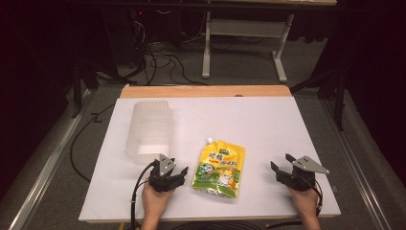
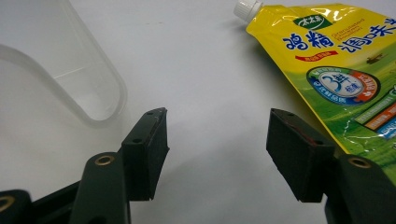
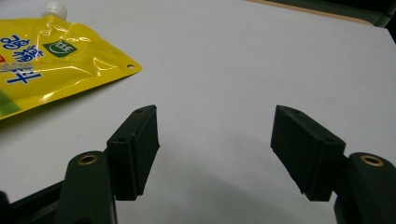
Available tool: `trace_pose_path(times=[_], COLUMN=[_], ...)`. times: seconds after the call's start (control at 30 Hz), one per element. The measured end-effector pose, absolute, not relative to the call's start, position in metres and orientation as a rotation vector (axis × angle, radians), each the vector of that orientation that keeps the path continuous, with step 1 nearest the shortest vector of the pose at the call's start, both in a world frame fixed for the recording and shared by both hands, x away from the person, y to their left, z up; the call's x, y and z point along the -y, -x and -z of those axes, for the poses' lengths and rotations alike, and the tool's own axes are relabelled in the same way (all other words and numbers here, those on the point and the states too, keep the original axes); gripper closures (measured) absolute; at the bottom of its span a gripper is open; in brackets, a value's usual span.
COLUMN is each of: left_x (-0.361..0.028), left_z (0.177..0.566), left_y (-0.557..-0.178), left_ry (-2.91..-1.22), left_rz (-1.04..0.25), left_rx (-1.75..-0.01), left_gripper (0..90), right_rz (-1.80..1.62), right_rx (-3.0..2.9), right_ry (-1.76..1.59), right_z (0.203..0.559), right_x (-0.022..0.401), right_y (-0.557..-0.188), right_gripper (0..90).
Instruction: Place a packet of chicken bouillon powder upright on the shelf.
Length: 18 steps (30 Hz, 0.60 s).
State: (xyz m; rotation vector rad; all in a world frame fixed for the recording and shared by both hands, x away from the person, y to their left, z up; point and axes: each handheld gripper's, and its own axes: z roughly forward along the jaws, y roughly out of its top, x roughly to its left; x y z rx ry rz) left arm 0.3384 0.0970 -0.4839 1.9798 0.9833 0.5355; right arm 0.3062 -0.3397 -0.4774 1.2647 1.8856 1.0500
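Your left gripper [image 1: 173, 171] is wide open and holds nothing. The yellow pouch [image 1: 219, 168] lies flat on the table [image 1: 258, 124], just to its right. The clear tub [image 1: 149, 129] lies on its side, just ahead to its left. Your right gripper [image 1: 281, 163] is open too, with the pouch off to its left.

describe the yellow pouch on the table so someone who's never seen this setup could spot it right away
Start at the white table top and look at its near half, between the left gripper and the right gripper. The yellow pouch lies flat there, to the right of the clear plastic container. It is the one brightly coloured thing: glossy yellow and green with printed characters and a small white screw cap at its far corner.
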Motion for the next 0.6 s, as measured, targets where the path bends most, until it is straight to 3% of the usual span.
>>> trace_pose_path(times=[0.6], left_x=[-0.0898], left_z=[0.4834], left_y=[-0.3369], left_ry=[-2.022], left_rz=[-0.623], left_rx=[-0.999], left_gripper=[41.0], right_rz=[-1.052], right_rx=[-1.888], right_ry=[-1.275], right_z=[0.4774], right_x=[0.3391], right_y=[-0.3064], right_gripper=[32.7])
